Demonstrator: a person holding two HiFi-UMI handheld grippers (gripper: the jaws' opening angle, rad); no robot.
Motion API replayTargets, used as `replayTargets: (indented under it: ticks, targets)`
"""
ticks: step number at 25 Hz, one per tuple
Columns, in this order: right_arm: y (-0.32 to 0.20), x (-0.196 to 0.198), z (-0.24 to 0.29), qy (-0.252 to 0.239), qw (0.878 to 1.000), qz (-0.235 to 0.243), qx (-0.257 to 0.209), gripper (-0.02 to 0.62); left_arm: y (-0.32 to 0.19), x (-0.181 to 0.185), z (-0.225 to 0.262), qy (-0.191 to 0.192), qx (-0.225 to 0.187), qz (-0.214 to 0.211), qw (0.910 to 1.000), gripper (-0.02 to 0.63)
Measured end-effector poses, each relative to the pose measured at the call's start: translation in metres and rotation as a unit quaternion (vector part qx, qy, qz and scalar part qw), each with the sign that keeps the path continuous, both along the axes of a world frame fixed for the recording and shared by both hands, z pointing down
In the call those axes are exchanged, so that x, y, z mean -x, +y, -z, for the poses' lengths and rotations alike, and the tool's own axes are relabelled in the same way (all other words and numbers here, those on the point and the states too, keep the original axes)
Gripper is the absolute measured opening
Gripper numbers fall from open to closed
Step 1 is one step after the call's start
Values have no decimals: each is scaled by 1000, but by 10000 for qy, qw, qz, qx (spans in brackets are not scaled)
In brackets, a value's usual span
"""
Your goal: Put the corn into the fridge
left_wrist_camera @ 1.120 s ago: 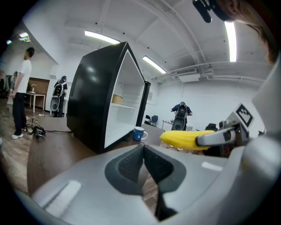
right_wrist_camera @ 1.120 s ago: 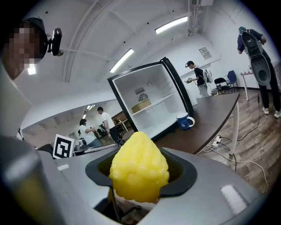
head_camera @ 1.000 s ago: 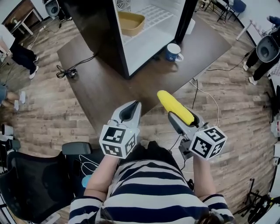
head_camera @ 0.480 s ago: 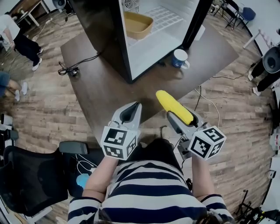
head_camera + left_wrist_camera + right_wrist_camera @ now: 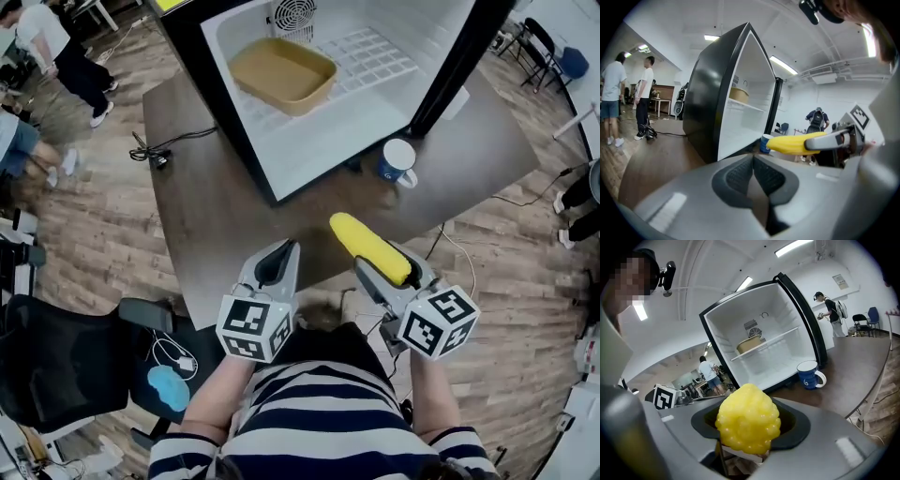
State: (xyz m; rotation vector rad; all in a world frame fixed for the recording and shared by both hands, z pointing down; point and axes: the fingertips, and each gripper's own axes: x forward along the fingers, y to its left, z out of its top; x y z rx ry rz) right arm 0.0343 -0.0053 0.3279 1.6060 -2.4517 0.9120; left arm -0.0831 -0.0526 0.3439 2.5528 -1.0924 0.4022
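Note:
A yellow corn cob (image 5: 369, 247) sticks forward out of my right gripper (image 5: 382, 265), which is shut on it; in the right gripper view the cob's tip (image 5: 748, 419) fills the space between the jaws. From the left gripper view the corn (image 5: 796, 143) shows at the right, held level. My left gripper (image 5: 275, 265) is shut and holds nothing, its pads (image 5: 753, 176) pressed together. The small black fridge (image 5: 309, 159) stands open on the dark table (image 5: 225, 216) ahead, white inside, with a wire shelf (image 5: 375, 58).
A tan tray (image 5: 283, 74) sits on the fridge's shelf. A blue and white mug (image 5: 397, 159) stands on the table by the fridge's right door edge. A black cable (image 5: 164, 148) lies at the table's left. An office chair (image 5: 66, 366) is at lower left; people stand at far left.
The view has closed in on the fridge, which now shows larger and fuller. Both grippers hold the same pose, with the corn still gripped in the right one.

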Motion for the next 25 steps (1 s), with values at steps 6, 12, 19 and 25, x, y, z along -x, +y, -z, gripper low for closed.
replayTargets:
  ticks: [6, 12, 19, 25]
  targets:
    - [-38, -30, -12, 36, 9997, 232, -52, 250, -26, -24, -7, -74, -68, 364, 9993, 0]
    - [-78, -44, -24, 82, 9985, 539, -75, 250, -51, -39, -9, -62, -180, 798, 9966, 0]
    - [-117, -44, -30, 165, 9963, 811, -224, 250, -66, -48, -19, -69, -135, 1207, 9926, 0]
    - [-137, -33, -34, 281, 9936, 993, -459, 250, -70, -50, -26, -42, -215, 1598, 9869, 0]
